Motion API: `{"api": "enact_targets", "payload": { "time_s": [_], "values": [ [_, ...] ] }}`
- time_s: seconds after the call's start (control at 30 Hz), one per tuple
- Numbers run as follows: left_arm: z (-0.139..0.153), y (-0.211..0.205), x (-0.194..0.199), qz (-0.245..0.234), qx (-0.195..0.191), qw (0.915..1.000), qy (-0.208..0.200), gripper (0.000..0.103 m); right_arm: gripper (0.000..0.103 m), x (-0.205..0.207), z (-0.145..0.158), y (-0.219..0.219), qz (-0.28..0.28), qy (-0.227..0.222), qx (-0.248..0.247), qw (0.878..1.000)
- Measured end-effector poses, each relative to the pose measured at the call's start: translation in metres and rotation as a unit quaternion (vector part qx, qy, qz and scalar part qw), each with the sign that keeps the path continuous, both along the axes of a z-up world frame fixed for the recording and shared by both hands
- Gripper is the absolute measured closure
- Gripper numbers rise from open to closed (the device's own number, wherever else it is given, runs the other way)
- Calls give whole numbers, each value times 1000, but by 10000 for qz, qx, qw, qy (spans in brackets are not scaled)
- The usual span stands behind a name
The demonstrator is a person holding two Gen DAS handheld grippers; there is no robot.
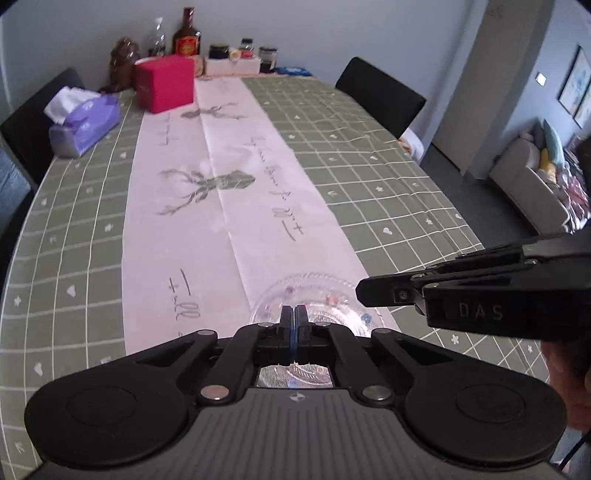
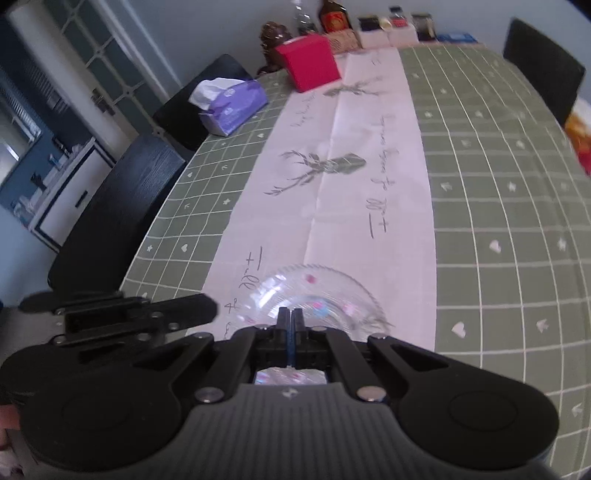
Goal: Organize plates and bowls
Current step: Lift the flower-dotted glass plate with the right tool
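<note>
A clear glass plate [image 1: 325, 299] with small coloured dots lies at the near end of the pale table runner [image 1: 221, 192]. My left gripper [image 1: 294, 310] is shut on the plate's near rim. My right gripper [image 2: 290, 314] is shut on the near rim of a clear glass plate [image 2: 321, 295] with pink and blue dots in the right wrist view. I cannot tell whether it is the same plate. The right gripper shows from the side in the left wrist view [image 1: 369, 291], at the plate's right edge. The left gripper shows at the left in the right wrist view [image 2: 207, 306].
The table has a green checked cloth [image 1: 369, 155]. A red box [image 1: 164, 83], a purple tissue pack [image 1: 83, 123], bottles and jars [image 1: 186, 35] stand at the far end. Black chairs [image 1: 380, 96] stand along both sides. A sofa [image 1: 532, 184] is at the right.
</note>
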State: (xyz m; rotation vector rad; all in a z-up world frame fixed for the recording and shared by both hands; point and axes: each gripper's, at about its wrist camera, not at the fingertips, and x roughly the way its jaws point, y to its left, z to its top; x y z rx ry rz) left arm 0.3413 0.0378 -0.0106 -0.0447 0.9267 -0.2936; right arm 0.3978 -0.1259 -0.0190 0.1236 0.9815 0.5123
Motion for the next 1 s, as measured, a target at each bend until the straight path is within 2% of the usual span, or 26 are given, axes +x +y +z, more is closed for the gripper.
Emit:
{"api": "enact_targets", "payload": {
  "time_s": [0.03,0.13,0.4,0.5,0.53,0.6,1.0],
  "values": [
    [-5,-2,4,59,100,9999,19,103,103,1,-3,0,-69,-68,-120,9999],
    [-20,0,13,181,128,9997,62,103,103,8,-20,-9,-270,91,-194,9994],
    [-44,7,36,181,-52,9992,342,98,99,16,-51,-48,-499,453,-297,9973],
    [-51,7,40,108,-103,9990,417,88,90,19,-61,-55,-525,634,-293,9962],
    [-51,6,42,102,-139,9989,446,87,80,20,-64,-56,-527,669,-299,9959],
    [-54,9,44,82,-199,9986,479,81,68,22,-69,-59,-589,692,-327,9953],
    [-64,37,38,-50,-422,9953,872,60,69,38,-99,-68,-713,1133,-215,9908]
  ]
}}
